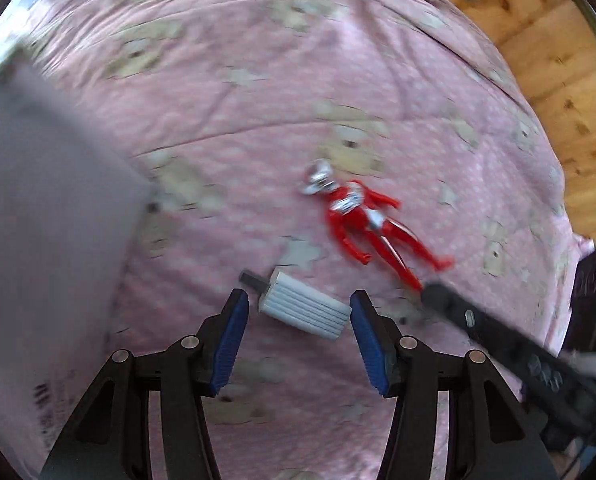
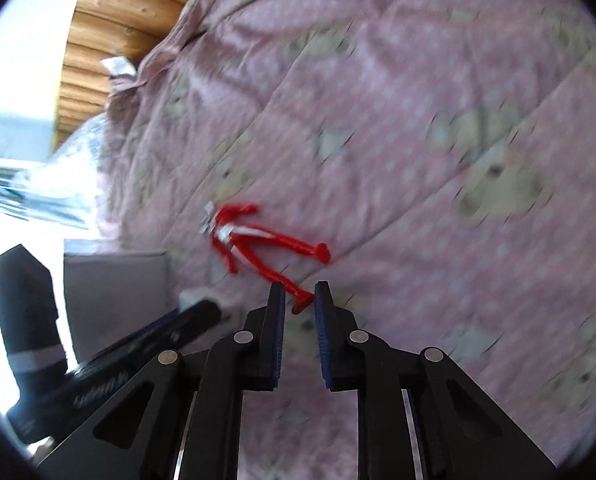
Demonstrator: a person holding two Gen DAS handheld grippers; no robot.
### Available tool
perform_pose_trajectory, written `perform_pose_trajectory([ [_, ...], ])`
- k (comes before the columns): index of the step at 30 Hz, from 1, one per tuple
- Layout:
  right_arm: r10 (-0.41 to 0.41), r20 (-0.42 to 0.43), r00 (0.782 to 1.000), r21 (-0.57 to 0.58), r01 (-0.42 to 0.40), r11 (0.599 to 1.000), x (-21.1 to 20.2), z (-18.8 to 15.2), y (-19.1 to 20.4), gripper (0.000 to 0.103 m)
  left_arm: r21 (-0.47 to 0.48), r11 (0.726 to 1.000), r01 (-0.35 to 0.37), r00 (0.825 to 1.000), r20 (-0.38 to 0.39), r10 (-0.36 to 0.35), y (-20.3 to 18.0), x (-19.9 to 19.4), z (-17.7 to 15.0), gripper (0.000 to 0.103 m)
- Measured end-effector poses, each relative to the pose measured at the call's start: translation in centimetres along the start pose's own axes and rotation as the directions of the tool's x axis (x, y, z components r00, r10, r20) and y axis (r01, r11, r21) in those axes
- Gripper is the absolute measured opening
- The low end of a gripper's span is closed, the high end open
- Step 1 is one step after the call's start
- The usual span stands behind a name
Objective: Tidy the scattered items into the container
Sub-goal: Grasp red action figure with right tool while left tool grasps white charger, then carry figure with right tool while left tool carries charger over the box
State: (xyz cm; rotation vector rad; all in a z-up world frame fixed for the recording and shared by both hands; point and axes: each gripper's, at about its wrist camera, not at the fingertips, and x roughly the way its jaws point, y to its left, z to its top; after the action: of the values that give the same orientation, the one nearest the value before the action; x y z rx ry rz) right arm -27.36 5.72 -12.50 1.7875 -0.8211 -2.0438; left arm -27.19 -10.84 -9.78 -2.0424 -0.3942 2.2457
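Pickup stage, nothing binned yet. Grey container (image 1: 50,200) far left on pink quilt (image 1: 258,80). Left gripper (image 1: 299,304) spread wide, empty, straddling ribbed white block (image 1: 304,306); needs closing. Right gripper (image 2: 300,294) narrowly parted around red figure (image 2: 258,248) leg, contact unclear.

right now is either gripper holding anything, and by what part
Nothing is held. The left gripper is open around the grey ribbed block; the right gripper is open at one foot of the red figure.
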Motion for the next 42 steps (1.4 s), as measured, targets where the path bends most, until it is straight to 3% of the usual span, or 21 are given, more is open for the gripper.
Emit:
perform_pose_trajectory([
  [4,-0.059,0.029,0.998,-0.077,0.061,0.995,-0.3,-0.4,1.1,0.023,-0.041,0.999,0.025,1.000,-0.012,-0.026,1.4,0.0,-0.2,0.055],
  [6,-0.103,0.063,0.993,-0.123,0.110,0.986,-0.6,0.0,1.8,0.041,-0.040,0.999,0.029,0.999,-0.021,-0.030,1.4,0.1,-0.3,0.055],
  [10,-0.160,0.090,0.983,-0.255,0.179,0.950,0.5,0.4,3.8,0.050,-0.076,0.996,0.039,0.999,-0.032,-0.041,1.8,0.4,-0.2,0.055],
  [13,-0.202,0.090,0.975,-0.317,0.220,0.922,1.9,0.6,4.4,0.050,-0.071,0.997,0.024,0.999,-0.026,-0.026,1.8,0.6,-0.2,0.054],
  [14,-0.217,0.097,0.971,-0.334,0.238,0.912,2.2,0.5,4.5,0.047,-0.065,0.998,0.022,0.999,-0.023,-0.023,1.7,0.7,-0.2,0.054],
  [15,-0.231,0.096,0.968,-0.337,0.250,0.908,2.2,0.5,4.7,0.032,-0.046,0.999,0.021,1.000,-0.011,-0.022,1.7,0.8,-0.3,0.054],
  [17,-0.218,0.061,0.974,-0.308,0.226,0.924,2.1,0.4,4.3,0.019,-0.006,1.000,0.020,1.000,0.015,-0.020,1.6,0.9,-0.7,0.050],
  [21,-0.121,-0.023,0.992,-0.177,0.115,0.977,1.7,-1.0,2.6,0.011,0.106,0.994,0.000,0.997,0.075,-0.008,1.1,0.0,-1.0,0.050],
  [25,-0.120,-0.010,0.993,-0.175,0.116,0.978,1.2,-2.1,2.5,0.016,0.053,0.998,-0.018,0.998,0.056,0.015,2.7,-0.1,-1.2,0.050],
  [28,-0.136,0.016,0.991,-0.196,0.136,0.971,1.5,-1.8,3.1,0.031,0.021,0.999,-0.030,0.998,0.055,0.029,3.0,-0.3,-1.1,0.051],
  [31,-0.161,0.031,0.986,-0.260,0.163,0.952,2.5,-1.4,4.3,0.031,0.008,0.998,-0.057,0.996,0.065,0.057,2.9,-0.2,-0.7,0.051],
  [35,-0.243,0.063,0.968,-0.318,0.251,0.915,3.0,-1.3,5.2,0.010,0.047,0.997,-0.069,0.995,0.076,0.065,2.1,0.0,-0.6,0.048],
  [39,-0.239,0.077,0.968,-0.222,0.250,0.942,1.2,-1.9,3.4,0.008,0.135,0.991,-0.010,0.993,0.115,-0.005,1.2,-1.2,-1.5,0.047],
  [42,-0.230,0.071,0.971,-0.145,0.238,0.960,-0.1,-2.9,1.8,0.008,0.172,0.985,0.020,0.995,0.090,-0.036,1.1,-1.1,-2.4,0.047],
])
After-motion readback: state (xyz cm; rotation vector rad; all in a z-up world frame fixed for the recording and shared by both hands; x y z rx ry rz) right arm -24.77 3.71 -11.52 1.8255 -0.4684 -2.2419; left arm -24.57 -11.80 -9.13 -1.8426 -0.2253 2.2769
